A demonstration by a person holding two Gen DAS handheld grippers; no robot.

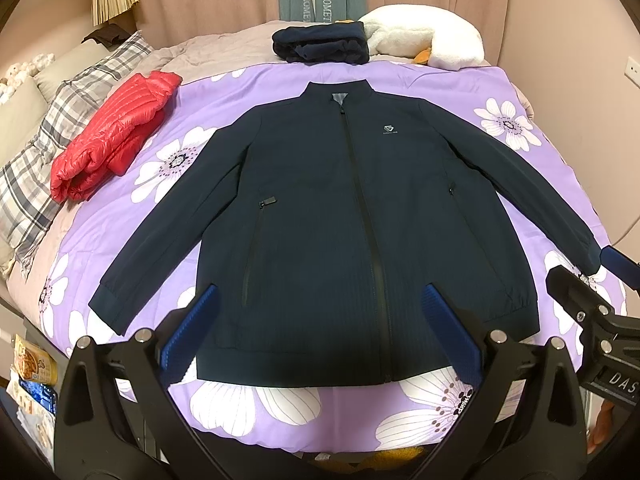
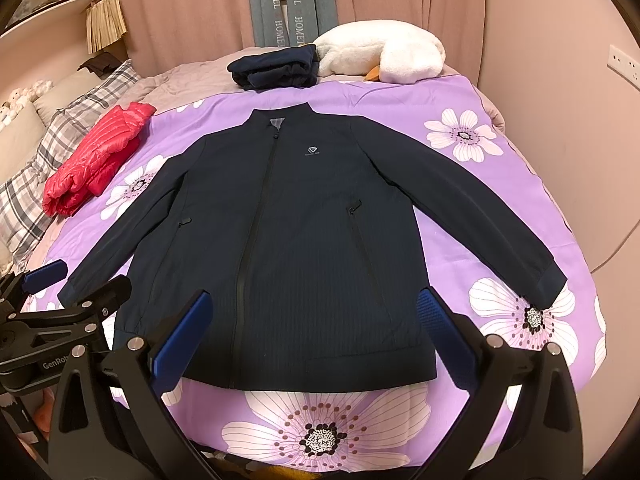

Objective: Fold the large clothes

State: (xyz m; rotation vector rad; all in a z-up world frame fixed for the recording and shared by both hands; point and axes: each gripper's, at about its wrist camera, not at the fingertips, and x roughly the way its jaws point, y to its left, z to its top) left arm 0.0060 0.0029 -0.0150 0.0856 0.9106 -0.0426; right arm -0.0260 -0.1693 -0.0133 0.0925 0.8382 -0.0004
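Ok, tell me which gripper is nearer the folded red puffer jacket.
Left. The left gripper hangs over the navy jacket's hem on the side of the red puffer jacket, which lies far left by the pillows. The right gripper is farther toward the opposite sleeve.

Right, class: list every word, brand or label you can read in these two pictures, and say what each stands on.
"HANEL HOMET", cut off: grey banners before the curtain.
"GenRob", cut off: left gripper body, seen from the right wrist.
"DAS", cut off: right gripper body, seen from the left wrist.
Jacket chest logo: wording too small to read.
Packets at the bed's edge: print blurred.
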